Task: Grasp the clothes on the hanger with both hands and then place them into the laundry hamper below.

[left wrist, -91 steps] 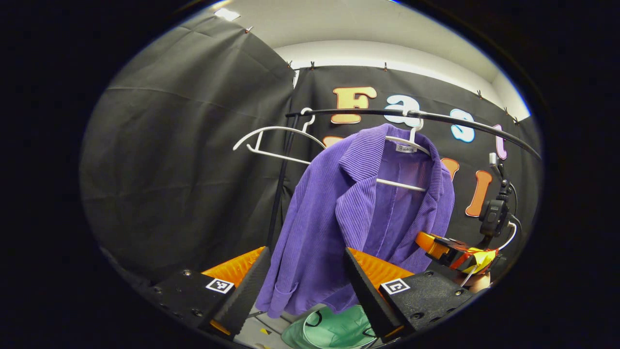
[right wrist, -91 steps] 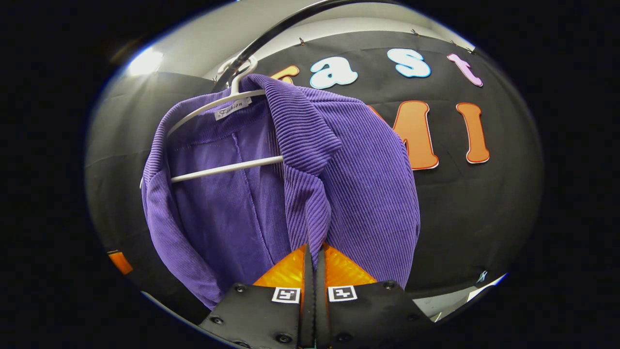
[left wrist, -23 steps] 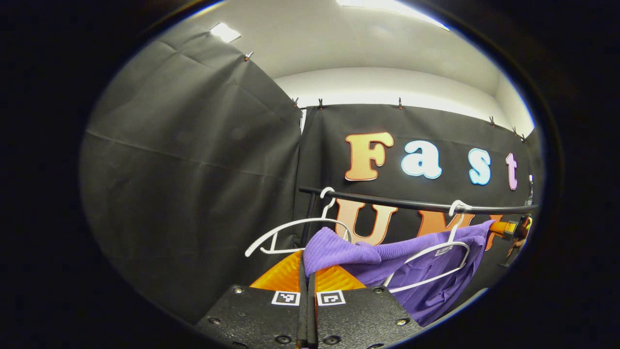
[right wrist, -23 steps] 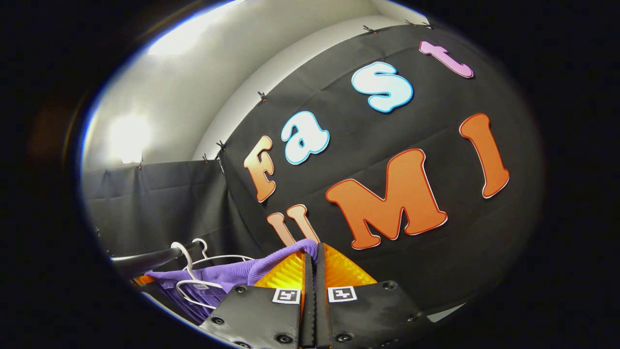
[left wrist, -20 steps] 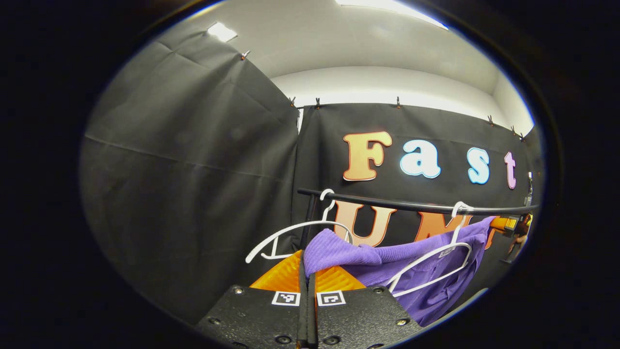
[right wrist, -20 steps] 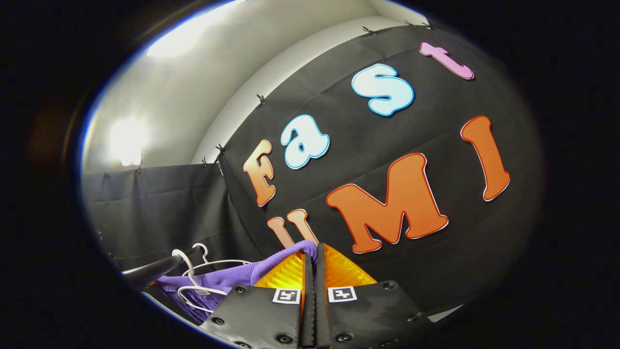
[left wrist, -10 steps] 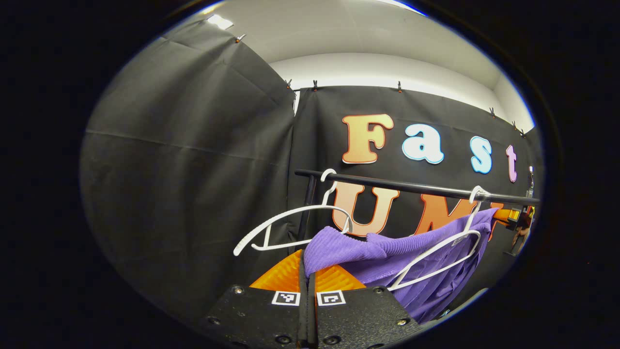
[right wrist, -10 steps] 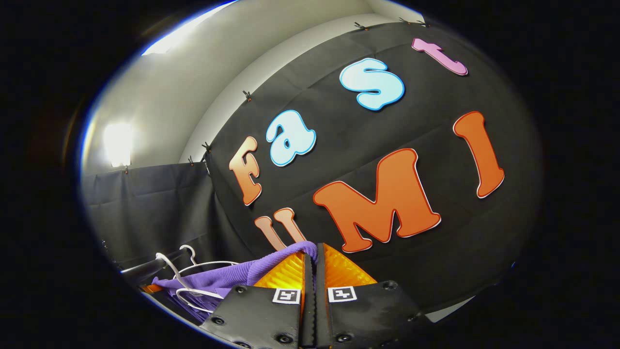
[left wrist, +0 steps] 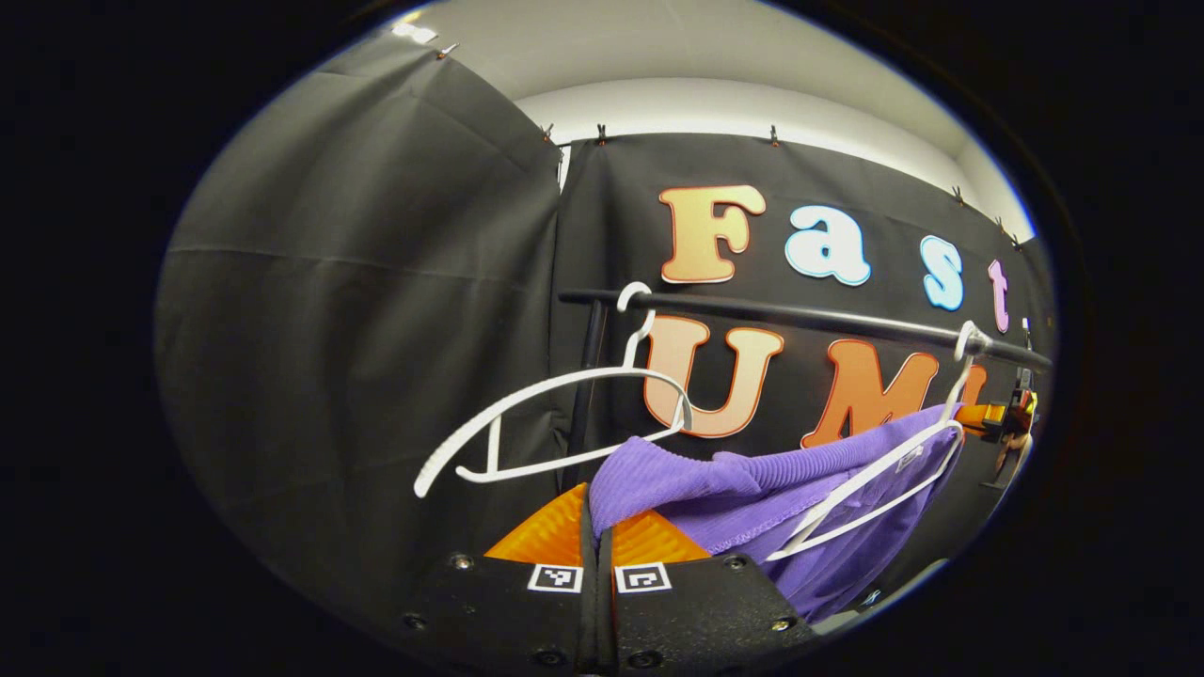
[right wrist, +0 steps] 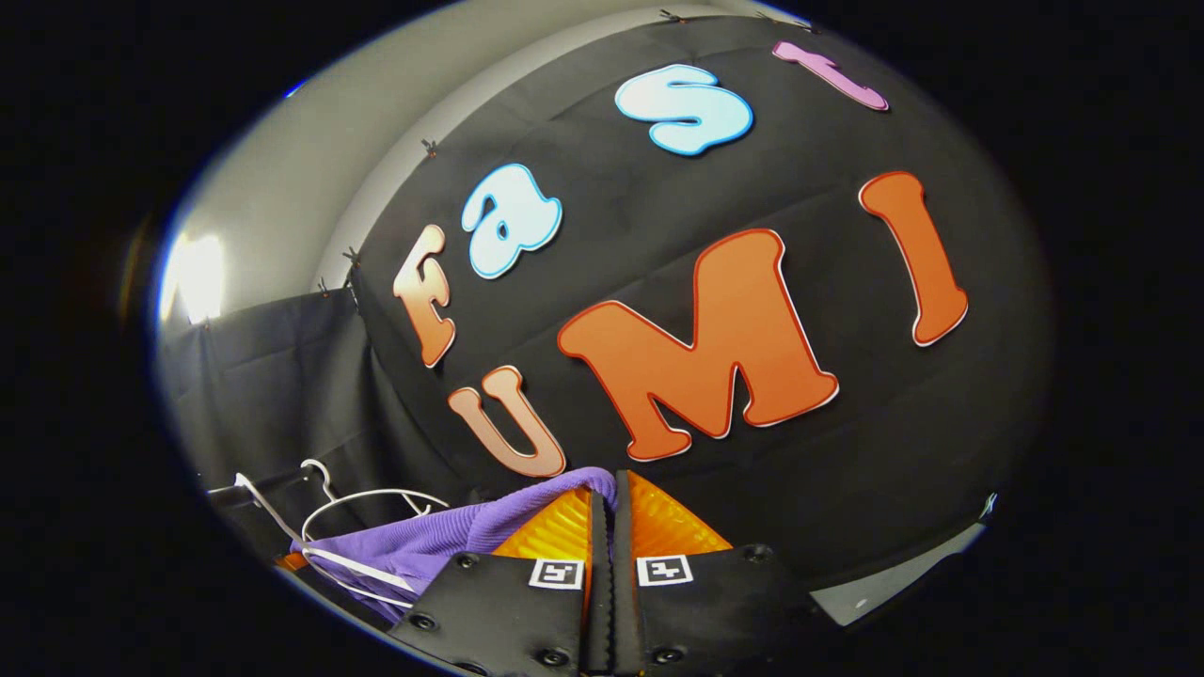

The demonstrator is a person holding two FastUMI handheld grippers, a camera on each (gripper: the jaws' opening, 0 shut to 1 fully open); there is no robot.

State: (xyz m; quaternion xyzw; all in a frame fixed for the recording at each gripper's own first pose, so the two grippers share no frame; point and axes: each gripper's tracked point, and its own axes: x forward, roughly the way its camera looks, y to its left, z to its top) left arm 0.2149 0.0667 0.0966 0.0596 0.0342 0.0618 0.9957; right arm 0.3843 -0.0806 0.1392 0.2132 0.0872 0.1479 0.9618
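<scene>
A purple ribbed jacket [left wrist: 752, 494] is stretched between my two grippers below the black rail [left wrist: 800, 315]. My left gripper [left wrist: 595, 512] is shut on one shoulder of it, the cloth bunched at the fingertips. In the left gripper view a white hanger [left wrist: 870, 480] lies tilted against the jacket, its hook still on the rail. My right gripper [right wrist: 607, 489] is shut on the other end of the jacket [right wrist: 451, 531], which trails off to the left. The far-off right gripper [left wrist: 988, 418] appears at the jacket's right end in the left gripper view.
An empty white hanger [left wrist: 546, 428] hangs on the rail's left end beside the black upright post [left wrist: 588, 376]. Black cloth walls stand close behind the rail. In the right gripper view, white hangers [right wrist: 357, 508] and the rail's end [right wrist: 254, 484] sit at the lower left.
Since 4.5 s ago my left gripper has shut on the jacket, and both grippers have lifted it. Over the last second both cameras dropped lower; the hanger tilted more.
</scene>
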